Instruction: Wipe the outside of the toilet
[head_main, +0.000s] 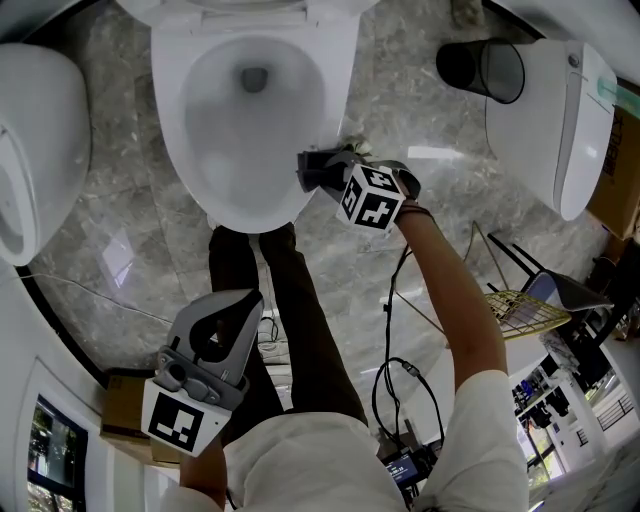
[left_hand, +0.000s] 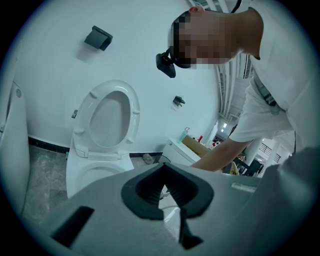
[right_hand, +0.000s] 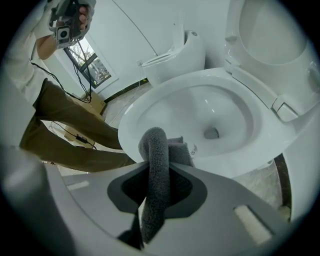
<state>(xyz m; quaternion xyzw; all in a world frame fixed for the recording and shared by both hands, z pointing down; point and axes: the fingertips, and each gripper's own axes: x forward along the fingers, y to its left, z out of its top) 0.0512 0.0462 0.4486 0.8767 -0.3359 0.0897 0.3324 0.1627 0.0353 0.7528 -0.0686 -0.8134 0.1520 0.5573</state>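
Our right gripper (head_main: 312, 170) clamps a grey cloth (right_hand: 156, 160) at the toilet (right_hand: 145, 110) rim ahead; tiny print (right_hand: 194, 148) beside it is unreadable. Our left gripper (left_hand: 163, 186) is closed, empty.

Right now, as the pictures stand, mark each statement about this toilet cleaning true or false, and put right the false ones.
1. The right gripper is shut on a grey cloth. True.
2. The toilet has its seat down over the bowl. False: the seat stands raised and the bowl is open.
3. The left gripper grips a brush. False: its jaws are together with nothing between them, and it is held away from the toilet.
4. A black bin is on the floor to the right of the toilet. True.
5. The cloth lies in the water in the bowl. False: it is at the outer edge of the rim, on the bowl's front right.
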